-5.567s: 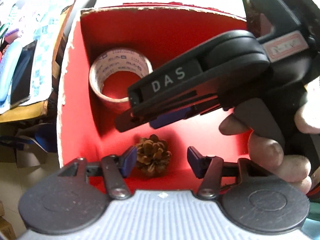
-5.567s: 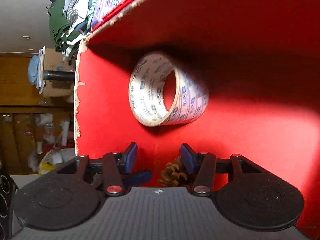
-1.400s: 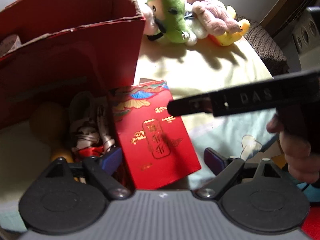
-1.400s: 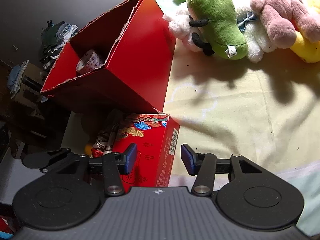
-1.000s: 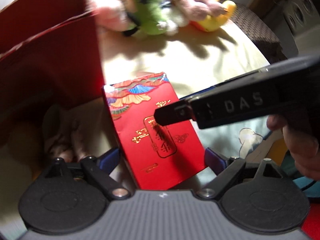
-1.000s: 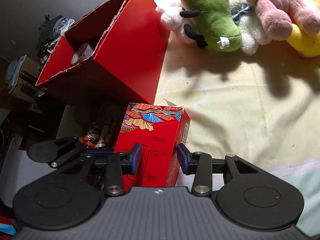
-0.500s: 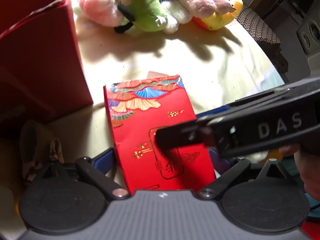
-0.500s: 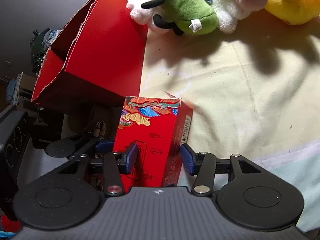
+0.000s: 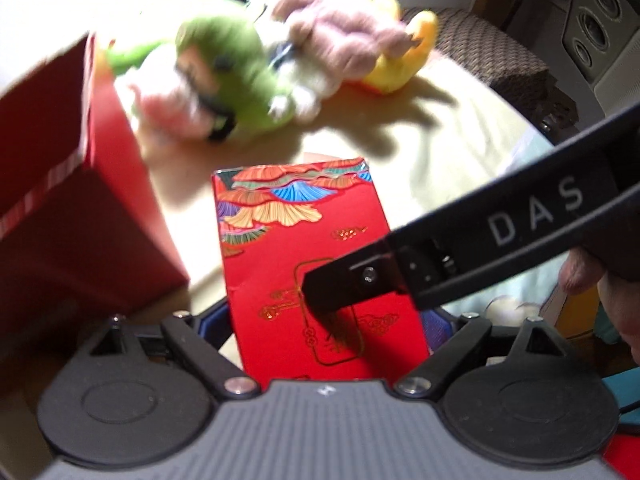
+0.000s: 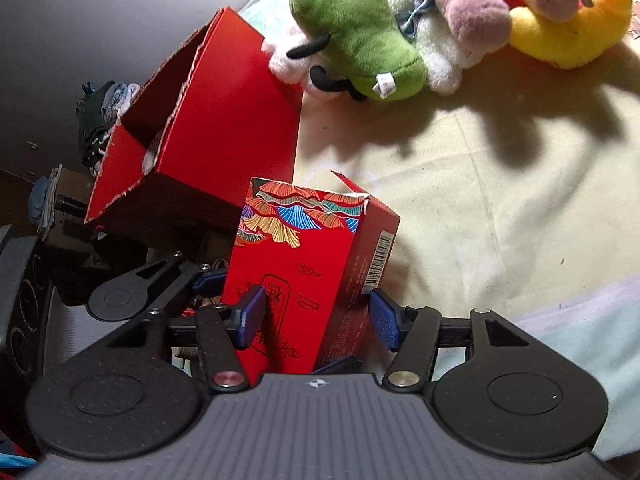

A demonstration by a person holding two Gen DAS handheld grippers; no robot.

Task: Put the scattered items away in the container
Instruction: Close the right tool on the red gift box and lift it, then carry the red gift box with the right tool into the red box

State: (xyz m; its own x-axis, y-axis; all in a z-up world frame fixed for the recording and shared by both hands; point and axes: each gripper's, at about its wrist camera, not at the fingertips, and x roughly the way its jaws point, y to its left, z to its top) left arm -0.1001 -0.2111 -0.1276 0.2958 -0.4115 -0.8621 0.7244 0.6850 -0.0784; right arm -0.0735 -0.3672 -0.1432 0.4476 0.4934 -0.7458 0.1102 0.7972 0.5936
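A red gift box (image 9: pixel 304 240) with a fan pattern lies on the pale cloth beside the red cardboard container (image 9: pixel 80 220). My left gripper (image 9: pixel 324 320) spans the box's width. Its jaws are closing and the blue pads meet both long sides. From the right wrist, the gift box (image 10: pixel 296 248) looks tilted, near the open container (image 10: pixel 224 120). My right gripper (image 10: pixel 318 320) is open. One pad sits over the box's top face and the other stands clear of the barcode side. Its black finger (image 9: pixel 480 232) crosses over the box.
Plush toys lie at the far side of the cloth (image 10: pixel 500 208): a green one (image 10: pixel 356 32), a pink one (image 10: pixel 480 4) and a yellow one (image 10: pixel 568 28). A speaker (image 9: pixel 600 28) stands at the far right. A person's hand (image 9: pixel 616 292) holds the right gripper.
Both grippers have come in over the red gift box, which now sits deep between the left fingers. The right jaws have widened. The plush toys and the container's corner have dropped lower in the left wrist view.
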